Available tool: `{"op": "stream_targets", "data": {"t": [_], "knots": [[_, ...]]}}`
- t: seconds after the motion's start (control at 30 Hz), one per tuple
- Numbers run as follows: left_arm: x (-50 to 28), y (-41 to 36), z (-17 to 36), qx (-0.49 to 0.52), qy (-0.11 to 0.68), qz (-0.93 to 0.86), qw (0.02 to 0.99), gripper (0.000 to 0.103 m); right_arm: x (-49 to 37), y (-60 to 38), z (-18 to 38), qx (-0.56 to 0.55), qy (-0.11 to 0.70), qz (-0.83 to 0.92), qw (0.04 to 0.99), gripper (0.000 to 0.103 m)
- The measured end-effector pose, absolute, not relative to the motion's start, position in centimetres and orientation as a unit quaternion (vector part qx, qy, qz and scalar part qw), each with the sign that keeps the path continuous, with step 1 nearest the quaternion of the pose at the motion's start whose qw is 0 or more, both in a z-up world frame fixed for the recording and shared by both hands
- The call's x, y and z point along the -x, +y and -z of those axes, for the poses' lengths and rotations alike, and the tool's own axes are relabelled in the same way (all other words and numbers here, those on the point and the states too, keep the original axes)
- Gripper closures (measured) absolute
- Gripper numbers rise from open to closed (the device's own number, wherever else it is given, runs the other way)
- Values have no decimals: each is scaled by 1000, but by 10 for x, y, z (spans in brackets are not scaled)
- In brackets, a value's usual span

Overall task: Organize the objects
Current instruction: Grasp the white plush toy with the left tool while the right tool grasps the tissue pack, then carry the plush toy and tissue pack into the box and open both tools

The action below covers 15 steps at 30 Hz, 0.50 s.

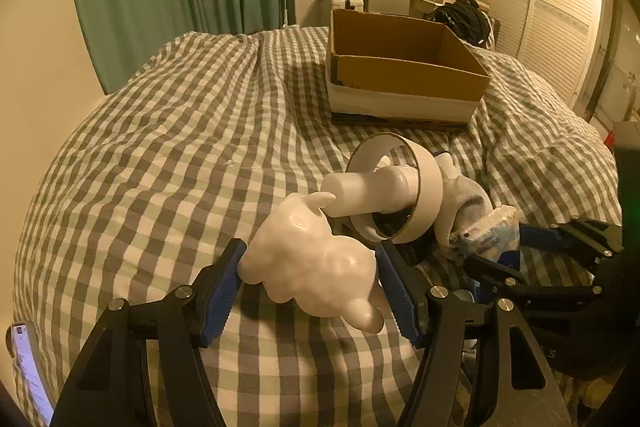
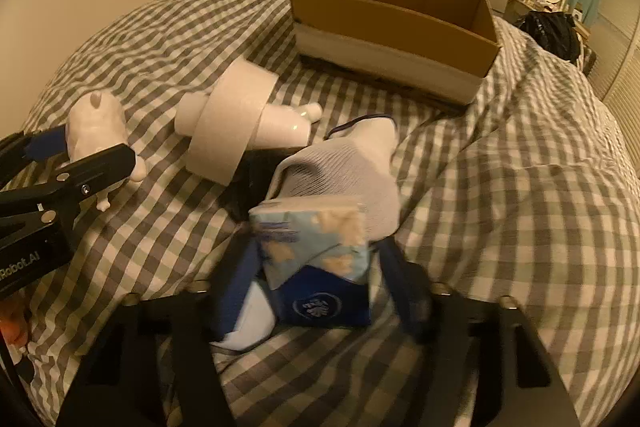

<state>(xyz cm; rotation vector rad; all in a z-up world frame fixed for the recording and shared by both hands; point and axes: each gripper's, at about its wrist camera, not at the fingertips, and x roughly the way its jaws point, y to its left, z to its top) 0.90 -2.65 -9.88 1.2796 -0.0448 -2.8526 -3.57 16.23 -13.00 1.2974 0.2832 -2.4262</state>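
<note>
A checked bedspread [image 1: 160,155] is covering the bed, with an open cardboard box [image 1: 404,83] sitting at the far right. Through the left wrist camera, we are clamping the left gripper [image 1: 310,281] on a white animal figurine [image 1: 312,267], near a tape roll [image 1: 428,195] ringing a white bottle [image 1: 368,193]. Through the right wrist camera, we are looking at the right gripper [image 2: 316,291] straddling a blue tissue pack [image 2: 320,267]; blur is hiding whether the pads are pressing. A white sock [image 2: 344,171] is lying just beyond
</note>
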Motion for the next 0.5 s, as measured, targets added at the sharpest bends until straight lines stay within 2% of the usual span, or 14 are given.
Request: {"op": "stream_targets", "data": {"t": [0.2, 0.5], "knots": [[-9, -23, 92, -401, -18, 916, 5, 35, 28, 166, 117, -433, 102, 878, 178, 52], [6, -22, 55, -361, -21, 932, -4, 35, 33, 182, 55, -376, 70, 904, 189, 52]]}}
